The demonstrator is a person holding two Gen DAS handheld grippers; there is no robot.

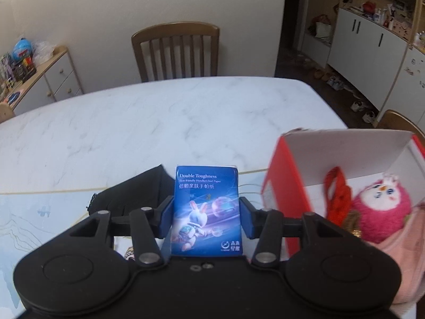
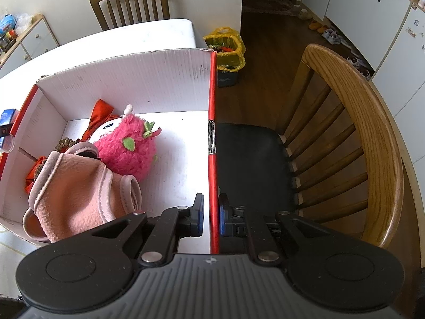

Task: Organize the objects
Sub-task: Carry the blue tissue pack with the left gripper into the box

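My left gripper (image 1: 205, 219) is shut on a blue tissue pack (image 1: 207, 207) with a rabbit print, held upright above the marble table (image 1: 132, 122). To its right stands a red box (image 1: 285, 180) with white inner walls. My right gripper (image 2: 211, 218) is shut on the box's red right wall (image 2: 213, 122), one pad inside and one outside. Inside the box lie a pink plush toy (image 2: 124, 143), a pink fleece garment (image 2: 77, 196) and red ribbon pieces (image 2: 99, 113). The tissue pack (image 2: 7, 118) peeks in at the left edge of the right wrist view.
A black cloth item (image 1: 132, 194) lies on the table behind my left gripper. A wooden chair (image 1: 175, 50) stands at the far side. Another wooden chair (image 2: 345, 138) with a black seat sits right of the box. A bin with a yellow bag (image 2: 229, 53) is on the floor.
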